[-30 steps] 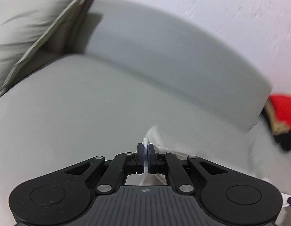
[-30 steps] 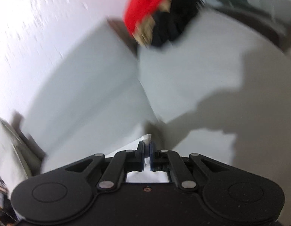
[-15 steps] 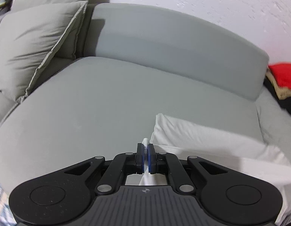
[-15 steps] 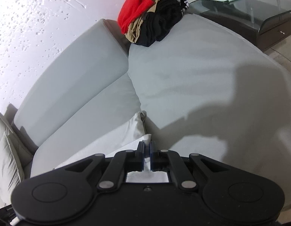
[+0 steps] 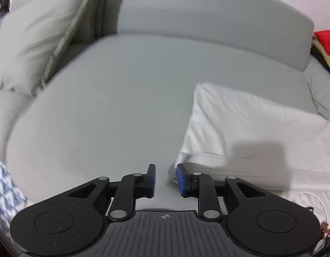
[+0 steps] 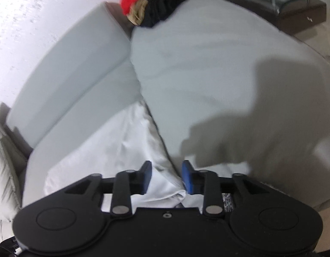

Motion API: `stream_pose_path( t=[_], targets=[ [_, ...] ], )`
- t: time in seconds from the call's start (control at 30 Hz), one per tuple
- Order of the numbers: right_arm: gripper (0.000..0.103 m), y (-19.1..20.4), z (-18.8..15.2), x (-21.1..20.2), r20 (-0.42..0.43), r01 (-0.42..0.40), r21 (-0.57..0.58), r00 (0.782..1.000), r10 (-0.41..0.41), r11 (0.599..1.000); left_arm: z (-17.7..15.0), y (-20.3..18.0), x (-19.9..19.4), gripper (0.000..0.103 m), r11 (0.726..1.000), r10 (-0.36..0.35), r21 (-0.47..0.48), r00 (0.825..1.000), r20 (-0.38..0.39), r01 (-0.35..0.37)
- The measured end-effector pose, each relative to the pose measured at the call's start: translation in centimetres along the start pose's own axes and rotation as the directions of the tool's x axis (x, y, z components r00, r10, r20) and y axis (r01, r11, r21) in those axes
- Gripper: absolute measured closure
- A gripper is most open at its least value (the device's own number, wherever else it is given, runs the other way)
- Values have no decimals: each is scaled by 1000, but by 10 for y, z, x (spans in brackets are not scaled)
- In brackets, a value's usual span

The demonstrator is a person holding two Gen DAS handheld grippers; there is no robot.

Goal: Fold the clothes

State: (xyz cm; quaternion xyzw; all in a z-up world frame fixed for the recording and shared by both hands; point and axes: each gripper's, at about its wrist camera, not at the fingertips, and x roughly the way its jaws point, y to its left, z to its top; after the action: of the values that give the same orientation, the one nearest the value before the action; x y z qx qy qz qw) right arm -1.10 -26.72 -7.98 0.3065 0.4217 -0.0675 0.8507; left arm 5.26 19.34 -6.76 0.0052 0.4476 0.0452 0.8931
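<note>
Your white garment (image 5: 246,128) lies folded on the grey sofa seat (image 5: 105,107), close to the seam between the two seat cushions, its surface lightly creased and a stitched hem running along the side nearest you. Your left gripper (image 5: 165,176) has just been opening; its jaws stand narrowly apart with only bare seat between them, and the garment's near corner sits just beside the right-hand pad without being pressed. Your right gripper (image 6: 166,176) has also just been opening, jaws a little apart, with a loose fold of the white cloth (image 6: 122,150) lying under the gap but free of both pads. The left view alone shows you the pale cushion (image 5: 36,42) at the sofa's far left end and the flat fold from above. The right view alone shows the garment reaching into the seam, the heaped red, tan and black clothes (image 6: 156,2) at the backrest's end, and a dark glass-topped table (image 6: 293,6) beyond the sofa.
</note>
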Motion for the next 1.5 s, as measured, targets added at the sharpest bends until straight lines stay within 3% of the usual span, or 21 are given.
stream_pose_path(
  t=[0.07, 0.17, 0.23, 0.3, 0.37, 0.4, 0.63, 0.7, 0.8, 0.87, 0.93, 1.0, 1.1, 1.2, 1.37, 1.5],
  targets=[
    [63, 3, 2, -14, 7, -20, 0, 1000, 20, 1000, -5, -2, -20, 77, 1000, -3, 29, 999, 38, 2],
    [46, 7, 1, -19, 13, -45, -4, 999, 45, 999, -5, -12, -31, 71, 996, -83, 51, 995, 59, 80],
    [45, 15, 2, -7, -33, -63, -18, 998, 62, 998, 0, -30, -21, 70, 988, -129, 88, 990, 50, 124],
    [51, 28, 3, 14, -90, -71, -39, 994, 67, 997, 6, -54, -7, 71, 980, -146, 143, 989, 32, 140],
    [69, 45, 9, 41, -153, -93, -82, 985, 80, 992, 14, -79, 8, 71, 967, -171, 196, 985, 15, 165],
    [72, 54, 11, 53, -181, -92, -99, 981, 73, 991, 19, -89, 15, 71, 961, -183, 214, 983, 4, 178],
    [72, 86, 21, 110, -270, -1, -187, 961, -51, 982, 37, -138, 65, 72, 928, -170, 318, 980, -102, 194],
    [71, 84, 12, 112, -292, 5, -201, 954, -64, 980, 29, -139, 69, 76, 916, -187, 325, 967, -171, 235],
    [72, 82, -5, 95, -359, -6, -239, 930, -83, 971, 8, -127, 37, 77, 845, -215, 431, 939, -268, 316],
    [74, 73, -17, 68, -424, -49, -232, 904, -56, 971, -10, -108, 9, 73, 817, -252, 459, 932, -262, 350],
    [74, 58, -29, 41, -420, -76, -198, 908, -15, 977, -28, -88, -20, 70, 790, -291, 482, 923, -251, 380],
    [74, 44, -41, 15, -414, -103, -164, 910, 26, 981, -36, -73, -36, 70, 813, -301, 458, 933, -198, 360],
    [74, 32, -42, -9, -322, -146, -66, 939, 118, 987, -34, -66, -44, 69, 860, -311, 392, 945, -105, 327],
    [74, 36, -39, -15, -256, -153, -49, 957, 136, 987, -24, -69, -43, 67, 891, -325, 317, 944, -51, 324],
    [74, 57, -43, -11, -230, -170, -128, 963, 138, 977, -15, -96, -31, 67, 910, -329, 269, 944, -2, 317],
    [74, 87, -54, 12, -235, -165, -213, 965, 113, 963, -18, -129, -14, 69, 904, -313, 310, 949, 17, 293]
  ],
)
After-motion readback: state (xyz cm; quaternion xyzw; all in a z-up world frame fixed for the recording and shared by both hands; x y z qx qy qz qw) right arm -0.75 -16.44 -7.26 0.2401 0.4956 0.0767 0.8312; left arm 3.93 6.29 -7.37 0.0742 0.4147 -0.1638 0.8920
